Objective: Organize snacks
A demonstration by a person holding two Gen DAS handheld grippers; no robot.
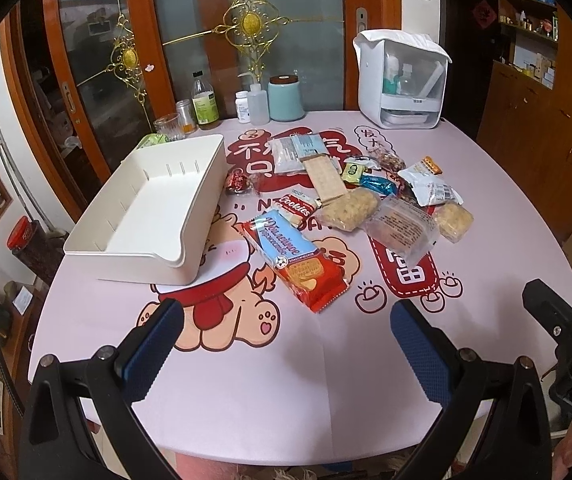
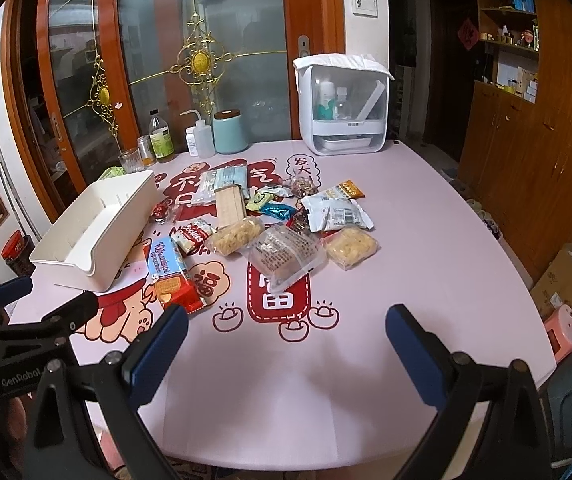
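A white plastic bin (image 1: 190,196) (image 2: 134,200) stands empty at the table's left. Right of it lies a heap of several snacks: a red and blue biscuit pack (image 1: 297,258) (image 2: 172,276), a small Cookies pack (image 1: 295,205), a long cracker pack (image 1: 325,178), two rice crisp packs (image 1: 349,210) (image 2: 351,246), a clear bag of brown cake (image 1: 401,228) (image 2: 282,256) and a white foil bag (image 1: 429,188) (image 2: 335,212). My left gripper (image 1: 287,322) hangs open over the near table, short of the biscuit pack. My right gripper (image 2: 286,326) is open too, with nothing between its fingers.
At the table's far edge stand a white dispenser box (image 1: 401,80), a teal canister (image 1: 286,98), a squeeze bottle (image 1: 258,108), a pill bottle (image 1: 242,106), an oil bottle (image 1: 206,100) and a glass (image 1: 170,126). The pink printed tablecloth (image 1: 286,380) is bare near me. Wooden cabinets (image 2: 525,152) line the right.
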